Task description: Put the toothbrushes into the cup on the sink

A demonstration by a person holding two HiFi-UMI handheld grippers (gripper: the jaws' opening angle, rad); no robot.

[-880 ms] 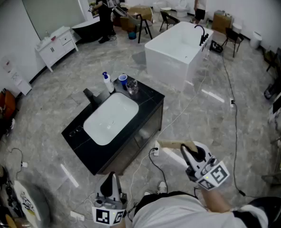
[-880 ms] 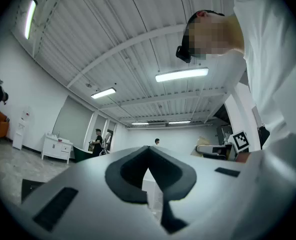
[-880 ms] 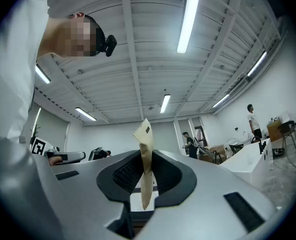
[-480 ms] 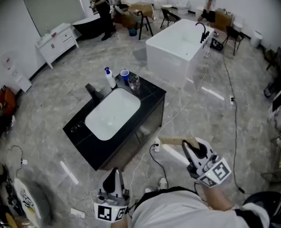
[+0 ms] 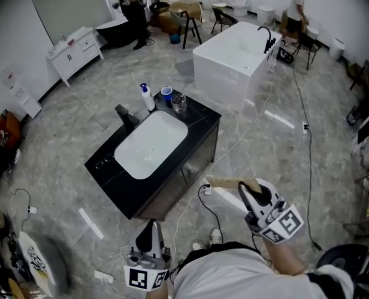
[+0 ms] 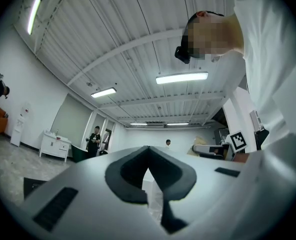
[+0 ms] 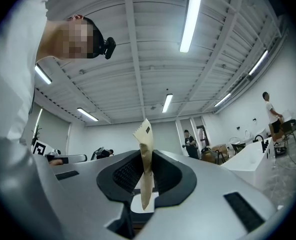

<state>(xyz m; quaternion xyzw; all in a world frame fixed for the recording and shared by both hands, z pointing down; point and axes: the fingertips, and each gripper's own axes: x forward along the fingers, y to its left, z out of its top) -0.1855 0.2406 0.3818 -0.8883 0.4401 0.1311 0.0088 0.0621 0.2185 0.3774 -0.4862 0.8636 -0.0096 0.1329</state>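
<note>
The black vanity (image 5: pixel 191 120) with its white sink basin (image 5: pixel 150 143) stands ahead of me on the floor. At its far corner are a blue cup (image 5: pixel 166 93) and a clear glass cup (image 5: pixel 179 101). My right gripper (image 5: pixel 242 190) is held low at the right, well short of the vanity, shut on a tan paper packet (image 5: pixel 223 182) that sticks out to the left. In the right gripper view the packet (image 7: pixel 145 136) stands upright between the pads, with the right gripper (image 7: pixel 147 171) clamped on it. My left gripper (image 5: pixel 150 230) points forward near my body, jaws together; the left gripper (image 6: pixel 149 176) shows nothing clearly held.
A white pump bottle (image 5: pixel 147 96) and a black faucet (image 5: pixel 123 114) stand on the vanity. A white bathtub (image 5: pixel 234 61) lies beyond it. Cables (image 5: pixel 300 104) run across the marble floor. People stand at the back of the room, near a white cabinet (image 5: pixel 75 55).
The vanity has slid slightly up and right in the head view. The person at the back right has walked further right. Both grippers have kept their places and their grip.
</note>
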